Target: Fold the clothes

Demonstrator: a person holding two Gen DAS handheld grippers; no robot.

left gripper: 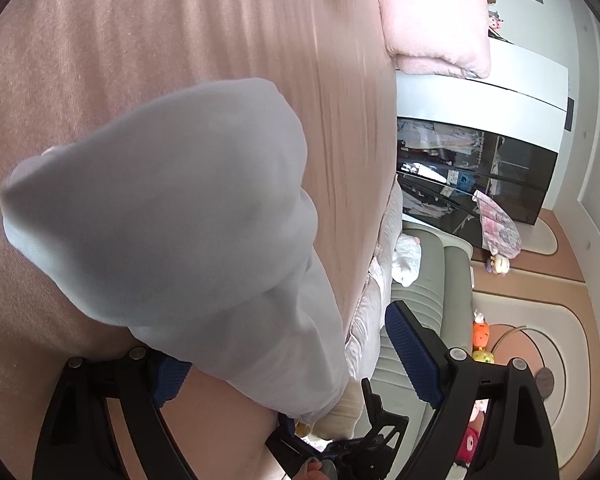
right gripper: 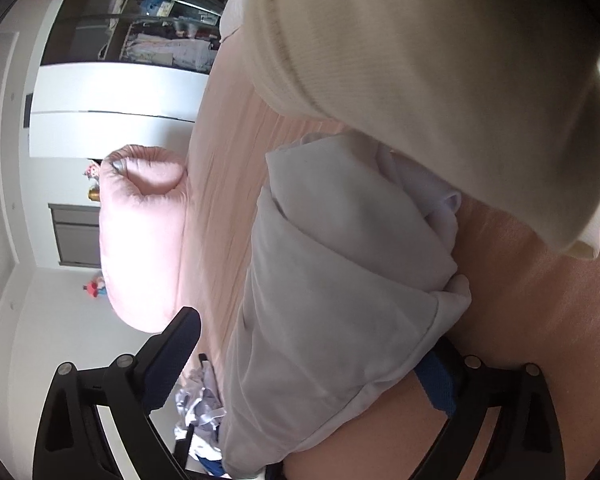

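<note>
1. Clothes first: I see a pale grey garment (left gripper: 188,216) bundled on the pink bed sheet (left gripper: 80,60), near its edge.
2. My left gripper (left gripper: 292,364) gapes, cloth between its fingers, unpinched.
3. My right gripper (right gripper: 312,364) likewise gapes.

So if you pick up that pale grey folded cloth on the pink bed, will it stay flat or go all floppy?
The pale grey folded cloth would probably flop: its soft layers sag and bulge. It looks thin, so likely light. Lifted by one edge, the folds might fall open.
</note>
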